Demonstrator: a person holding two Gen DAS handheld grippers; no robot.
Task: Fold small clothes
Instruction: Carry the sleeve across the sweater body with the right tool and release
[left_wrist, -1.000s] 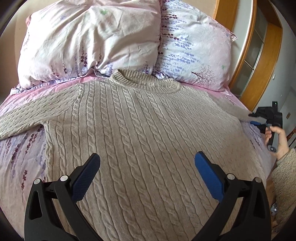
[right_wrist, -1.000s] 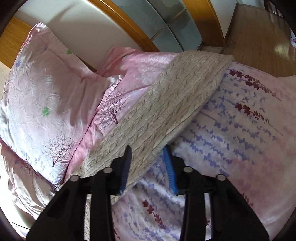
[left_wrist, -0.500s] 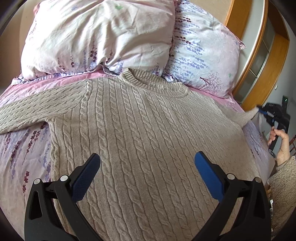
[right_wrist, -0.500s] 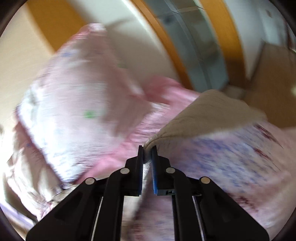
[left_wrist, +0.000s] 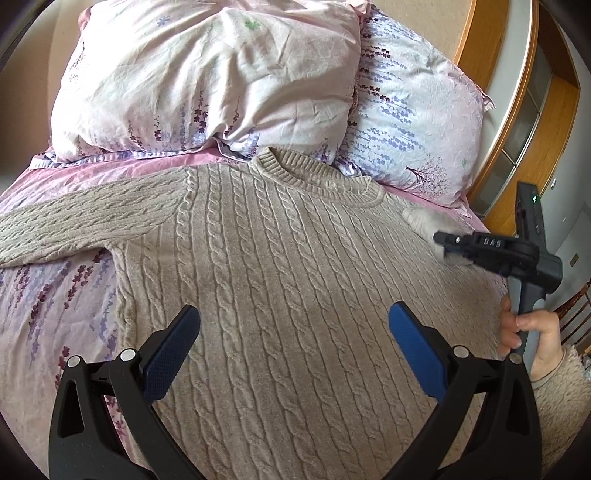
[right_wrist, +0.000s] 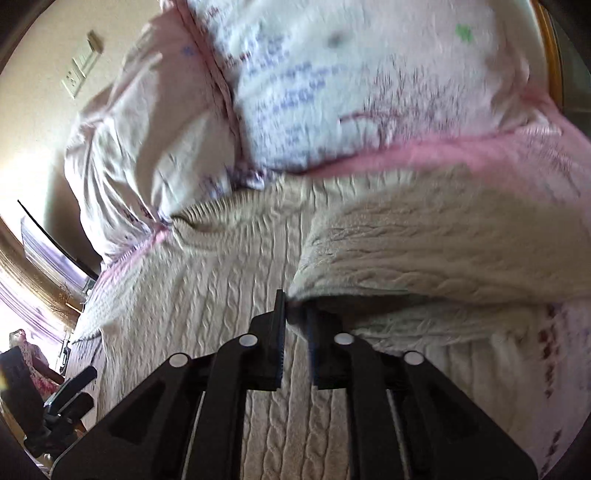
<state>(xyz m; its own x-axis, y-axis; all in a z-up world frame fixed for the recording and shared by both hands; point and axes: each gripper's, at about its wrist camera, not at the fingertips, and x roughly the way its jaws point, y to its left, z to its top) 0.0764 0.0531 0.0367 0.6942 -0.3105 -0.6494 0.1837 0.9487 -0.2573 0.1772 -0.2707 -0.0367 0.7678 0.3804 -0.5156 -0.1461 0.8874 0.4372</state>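
One sleeve of the beige cable-knit sweater (left_wrist: 295, 280), which lies flat on the pink floral bed sheet (left_wrist: 55, 295) below the two floral pillows (left_wrist: 207, 74), has left the bed edge since a second ago: the right tongs (right_wrist: 295, 321) now carry its cuff (right_wrist: 424, 258) across the chest, jaws easing open with knit between them. Left tongs (left_wrist: 291, 343) hover apart over the hem, so I judge the first sleeve fold nearly laid.
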